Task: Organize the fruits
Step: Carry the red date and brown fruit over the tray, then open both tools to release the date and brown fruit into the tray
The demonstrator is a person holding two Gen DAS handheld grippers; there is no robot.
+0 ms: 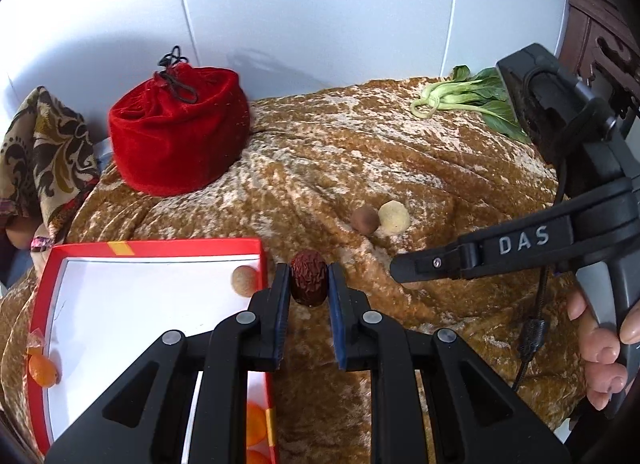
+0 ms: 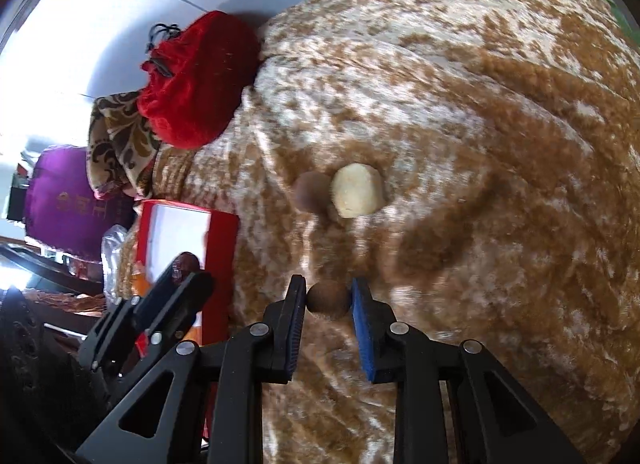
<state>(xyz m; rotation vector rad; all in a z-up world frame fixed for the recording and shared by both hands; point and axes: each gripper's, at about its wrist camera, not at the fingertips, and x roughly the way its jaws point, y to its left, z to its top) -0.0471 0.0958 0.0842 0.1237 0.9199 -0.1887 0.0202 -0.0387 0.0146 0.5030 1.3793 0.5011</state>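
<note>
My left gripper (image 1: 309,284) is shut on a wrinkled dark red date (image 1: 309,278), just right of the red box's (image 1: 156,248) far right corner. The box has a white floor holding a tan round fruit (image 1: 245,281) and orange fruits (image 1: 42,370). My right gripper (image 2: 328,300) is shut on a small brown round fruit (image 2: 328,299) above the golden cloth (image 2: 480,184). Beyond it lie a brown round fruit (image 2: 310,192) and a pale yellow fruit (image 2: 358,191), touching each other. The left gripper (image 2: 182,270) with its date shows over the box (image 2: 180,236) in the right wrist view.
A red velvet drawstring pouch (image 1: 178,128) sits at the back left of the cloth (image 1: 360,152). Green leafy bok choy (image 1: 472,98) lies at the back right. A patterned fabric (image 1: 40,152) hangs at the left edge. A person's hand (image 1: 600,348) holds the right gripper's handle.
</note>
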